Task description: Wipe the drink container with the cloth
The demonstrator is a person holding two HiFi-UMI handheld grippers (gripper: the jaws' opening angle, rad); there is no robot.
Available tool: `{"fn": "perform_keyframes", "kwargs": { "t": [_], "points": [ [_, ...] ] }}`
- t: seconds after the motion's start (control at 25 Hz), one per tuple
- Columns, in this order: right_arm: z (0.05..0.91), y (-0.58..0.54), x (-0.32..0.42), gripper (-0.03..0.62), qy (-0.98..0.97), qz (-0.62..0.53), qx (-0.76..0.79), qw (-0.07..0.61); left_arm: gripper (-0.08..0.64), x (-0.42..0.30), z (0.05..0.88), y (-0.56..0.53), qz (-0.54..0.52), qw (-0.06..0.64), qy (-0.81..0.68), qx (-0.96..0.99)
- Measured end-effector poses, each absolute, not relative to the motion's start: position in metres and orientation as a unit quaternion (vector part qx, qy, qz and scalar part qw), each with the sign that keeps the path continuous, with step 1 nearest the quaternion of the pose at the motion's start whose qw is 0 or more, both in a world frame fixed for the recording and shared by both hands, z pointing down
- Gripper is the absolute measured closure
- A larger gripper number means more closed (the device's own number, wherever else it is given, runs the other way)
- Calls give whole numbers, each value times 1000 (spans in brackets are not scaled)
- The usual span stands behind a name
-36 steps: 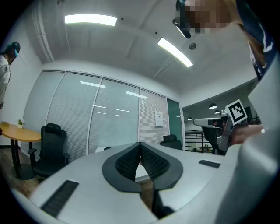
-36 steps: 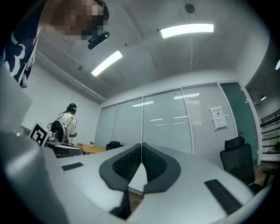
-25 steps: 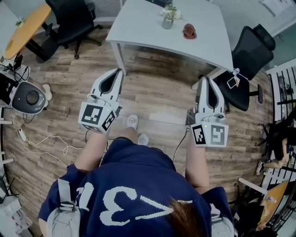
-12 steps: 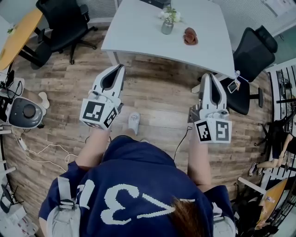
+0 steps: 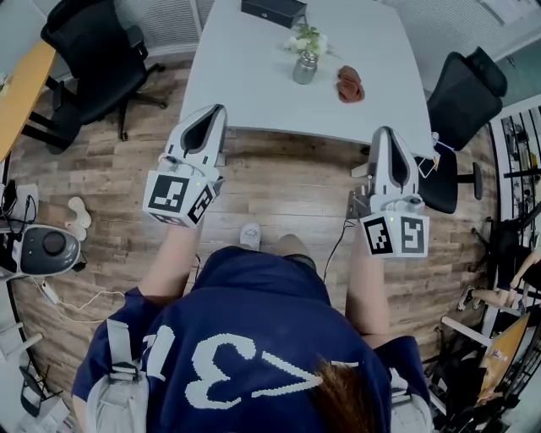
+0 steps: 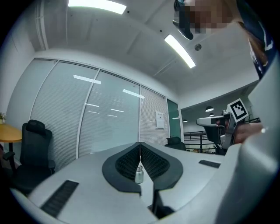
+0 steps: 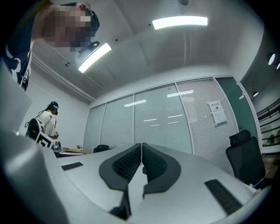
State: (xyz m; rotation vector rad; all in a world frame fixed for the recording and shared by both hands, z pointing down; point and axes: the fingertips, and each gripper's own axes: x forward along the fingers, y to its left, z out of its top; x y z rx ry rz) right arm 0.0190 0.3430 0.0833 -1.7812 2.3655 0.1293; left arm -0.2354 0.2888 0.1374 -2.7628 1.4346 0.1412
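A small silver drink container (image 5: pixel 305 68) stands on the white table (image 5: pixel 245 76), with a brown-red cloth (image 5: pixel 349 84) lying just to its right. Both grippers are held level in front of the table's near edge, apart from both objects. My left gripper (image 5: pixel 217 112) is shut and empty; in the left gripper view the container (image 6: pixel 139 174) shows far off behind its closed tips (image 6: pixel 140 145). My right gripper (image 5: pixel 385 133) is also shut with nothing in it, its pads together (image 7: pixel 141 146).
A black box (image 5: pixel 272 10) and a small plant (image 5: pixel 304 38) sit behind the container. Black office chairs stand at the left (image 5: pixel 89 42) and right (image 5: pixel 461 80) of the table. A round grey device (image 5: pixel 51 248) and cables lie on the wooden floor. Another person (image 7: pixel 43 124) stands far off.
Both grippers have moved forward toward the table, still shut. The table, container and cloth now sit nearer in the head view; the floor device has slid back.
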Motion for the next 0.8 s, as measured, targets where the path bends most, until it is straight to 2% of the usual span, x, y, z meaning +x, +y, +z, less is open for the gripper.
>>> {"fn": "perform_keyframes", "kwargs": {
  "t": [0.56, 0.8],
  "points": [
    [96, 223, 31, 564, 816, 27, -571, 84, 543, -225, 159, 200, 29, -7, 488, -873],
    [83, 159, 63, 563, 830, 32, -549, 97, 543, -187, 140, 152, 66, 2, 475, -878]
  ]
}}
